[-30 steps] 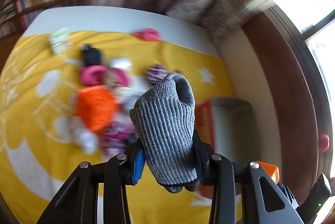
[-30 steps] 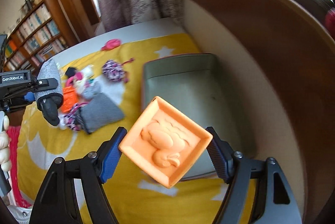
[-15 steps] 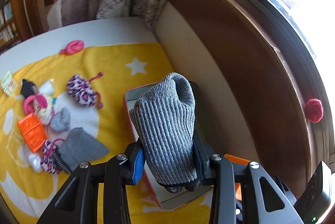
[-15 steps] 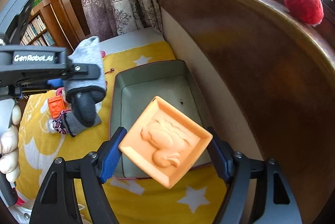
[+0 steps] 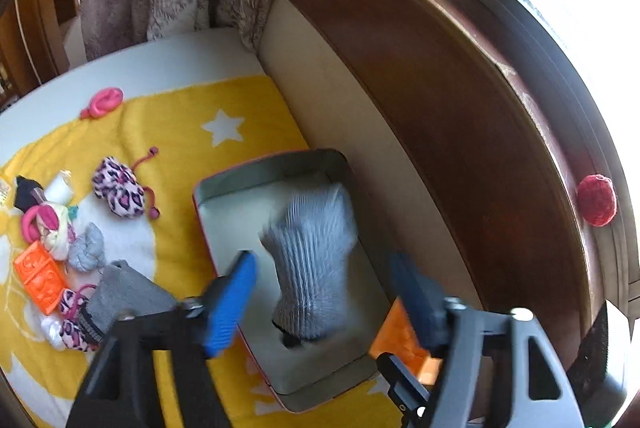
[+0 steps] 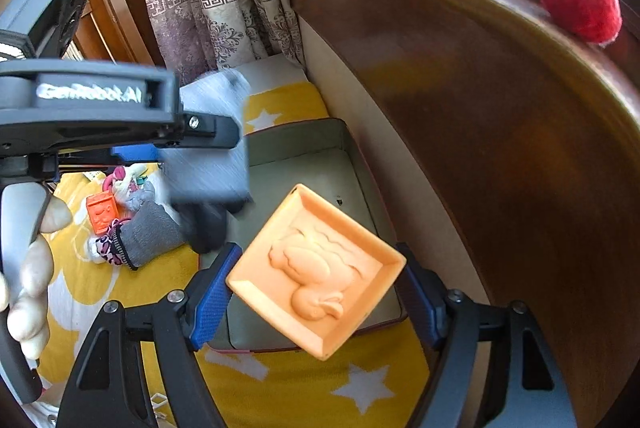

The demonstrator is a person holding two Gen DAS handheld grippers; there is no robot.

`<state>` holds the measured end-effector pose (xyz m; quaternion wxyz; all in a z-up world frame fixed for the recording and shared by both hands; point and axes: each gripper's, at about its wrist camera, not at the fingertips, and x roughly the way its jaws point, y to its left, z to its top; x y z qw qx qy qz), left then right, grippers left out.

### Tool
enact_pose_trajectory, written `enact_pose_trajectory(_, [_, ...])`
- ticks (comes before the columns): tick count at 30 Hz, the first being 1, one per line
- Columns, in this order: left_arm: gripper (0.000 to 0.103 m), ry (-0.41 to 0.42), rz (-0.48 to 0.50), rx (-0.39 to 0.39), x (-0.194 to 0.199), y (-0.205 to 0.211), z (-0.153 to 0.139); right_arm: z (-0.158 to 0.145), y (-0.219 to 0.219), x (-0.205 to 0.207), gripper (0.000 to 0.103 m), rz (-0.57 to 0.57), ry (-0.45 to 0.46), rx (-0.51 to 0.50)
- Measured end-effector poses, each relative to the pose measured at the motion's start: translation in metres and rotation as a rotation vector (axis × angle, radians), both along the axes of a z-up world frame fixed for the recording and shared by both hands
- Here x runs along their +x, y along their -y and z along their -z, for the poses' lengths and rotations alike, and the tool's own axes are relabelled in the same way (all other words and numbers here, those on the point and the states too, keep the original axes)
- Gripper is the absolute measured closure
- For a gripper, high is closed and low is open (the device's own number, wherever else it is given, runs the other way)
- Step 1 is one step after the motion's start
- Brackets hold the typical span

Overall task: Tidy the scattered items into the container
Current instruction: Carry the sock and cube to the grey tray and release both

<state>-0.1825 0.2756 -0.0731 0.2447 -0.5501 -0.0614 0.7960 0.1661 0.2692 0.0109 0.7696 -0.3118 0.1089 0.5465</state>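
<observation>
Left gripper [image 5: 322,294]: jaws opening, pads clear of the grey knit sock [image 5: 314,260], which sits blurred between them, apparently dropping over the container [image 5: 212,224]. Right gripper [image 6: 316,294]: jaws closed on the orange duck tile [image 6: 316,276], held corner-on, tilted, above the container's near end.

Container: a shallow grey tin with a red rim, lying on the yellow star blanket [image 5: 168,132] on the bed, close against the wooden side panel [image 5: 460,116]. No other contents are visible in it.

Risks, as judged:
- The sock is long and limp; it may land draped over the low rim or catch on a pad as the jaws part, leaving it half out.
- Both grippers crowd the same opening. Releasing the tile before the left one clears could cause a knock.
- The tile's corner grip looks marginal; a twist could flip it onto the blanket.
- The remaining pile [image 5: 60,252] of socks and toys lies well apart on the blanket, still to be collected.
</observation>
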Motion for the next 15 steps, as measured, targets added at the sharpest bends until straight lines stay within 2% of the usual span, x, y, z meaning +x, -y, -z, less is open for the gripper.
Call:
enact_pose_trajectory(4, [0.028, -0.042, 0.003, -0.021, 0.002, 0.003, -0.008, 0.003, -0.002, 0.002, 0.023, 0.011, -0.018, -0.012])
enact_pose_trajectory(15, [0.028, -0.017, -0.070, -0.035, 0.003, 0.037, -0.002, 0.008, -0.002, -0.005, 0.023, 0.005, -0.038, -0.024])
